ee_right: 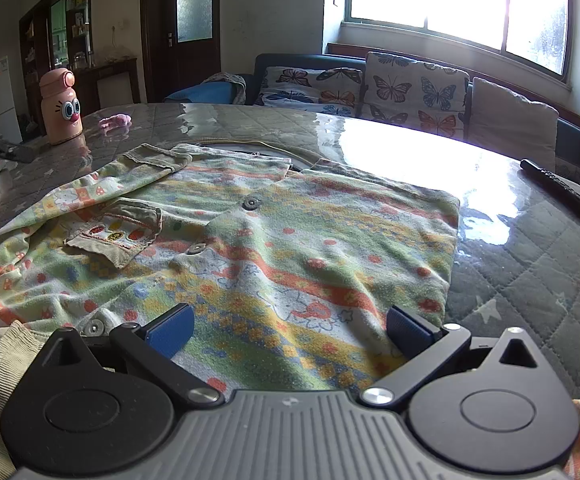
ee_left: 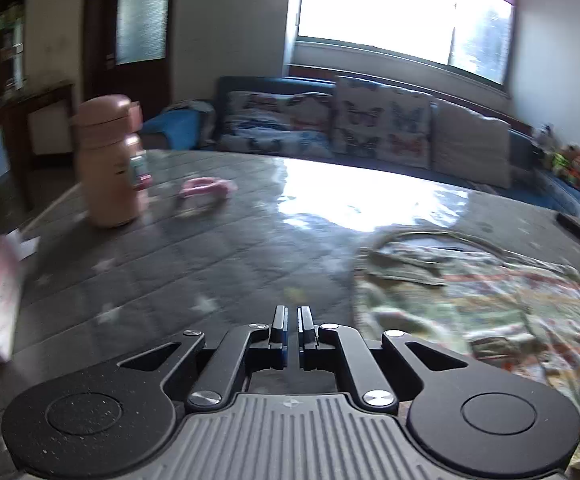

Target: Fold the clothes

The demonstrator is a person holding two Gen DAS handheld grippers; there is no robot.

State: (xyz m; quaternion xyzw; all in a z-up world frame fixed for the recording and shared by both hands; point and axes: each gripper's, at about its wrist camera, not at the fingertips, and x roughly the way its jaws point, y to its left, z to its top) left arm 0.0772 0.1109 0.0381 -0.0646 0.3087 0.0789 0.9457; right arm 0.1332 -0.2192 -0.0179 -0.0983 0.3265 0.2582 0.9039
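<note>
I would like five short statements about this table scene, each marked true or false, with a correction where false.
1. The left gripper is shut with nothing between its fingers. True.
2. The right gripper is shut on the shirt. False: it is open, with the patterned shirt lying between its fingers.
3. The pink bottle stands upright on the table. True.
4. The shirt's pocket is on the side nearer the black remote. False: it is on the side nearer the bottle.
5. The butterfly cushions lie on the table. False: they are on the sofa behind it.
</note>
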